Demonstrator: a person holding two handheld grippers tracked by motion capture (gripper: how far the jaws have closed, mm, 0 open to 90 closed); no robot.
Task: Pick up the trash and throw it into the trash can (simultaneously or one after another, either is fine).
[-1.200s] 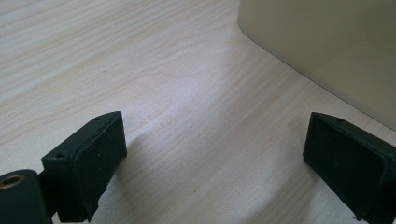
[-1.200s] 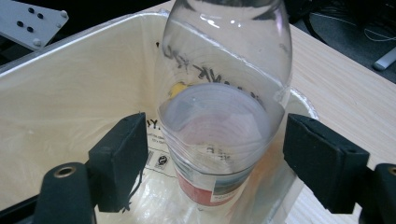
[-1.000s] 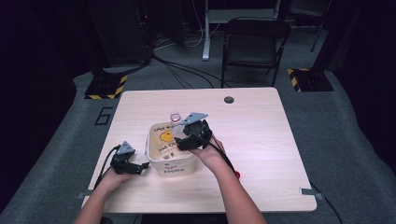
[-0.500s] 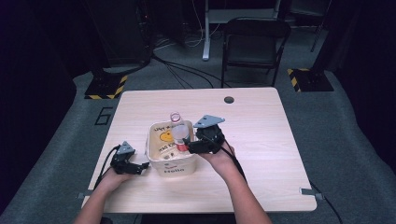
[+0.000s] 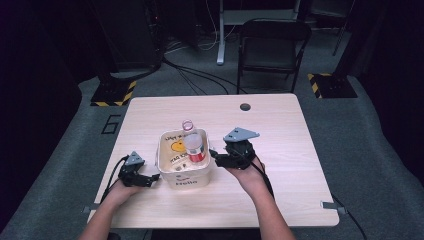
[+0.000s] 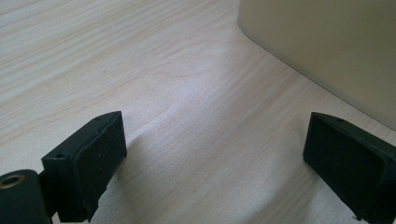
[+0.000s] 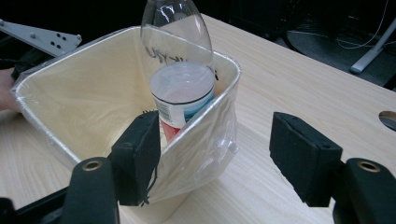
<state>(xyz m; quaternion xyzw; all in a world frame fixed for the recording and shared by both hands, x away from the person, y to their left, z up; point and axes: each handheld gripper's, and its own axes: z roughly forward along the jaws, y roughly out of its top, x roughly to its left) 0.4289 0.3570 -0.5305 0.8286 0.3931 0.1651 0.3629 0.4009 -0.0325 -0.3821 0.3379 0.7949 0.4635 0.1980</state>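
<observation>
A cream bin (image 5: 182,182) with a yellow face and "Hello" printed on it stands left of the table's centre, lined with a clear plastic bag (image 7: 212,140). A clear bottle (image 5: 194,145) with a red label leans inside it, pink neck ring toward the far side. My right gripper (image 5: 216,156) sits at the bin's right wall. In the right gripper view the bottle (image 7: 182,93) stands behind the wall, and the right gripper (image 7: 217,140) straddles the rim: one jaw inside, the other clear outside. Its jaws have just been closing. My left gripper (image 5: 152,177) rests open left of the bin; in the left gripper view the left gripper (image 6: 215,140) spans bare wood.
The wooden table (image 5: 280,130) has a round cable hole (image 5: 245,106) near its far edge. A dark chair (image 5: 272,47) and floor cables lie beyond the table. The bin's wall (image 6: 327,51) stands close to the left gripper.
My right gripper has moved right, from above the bin to its right wall. The left gripper and the bottle have stayed put.
</observation>
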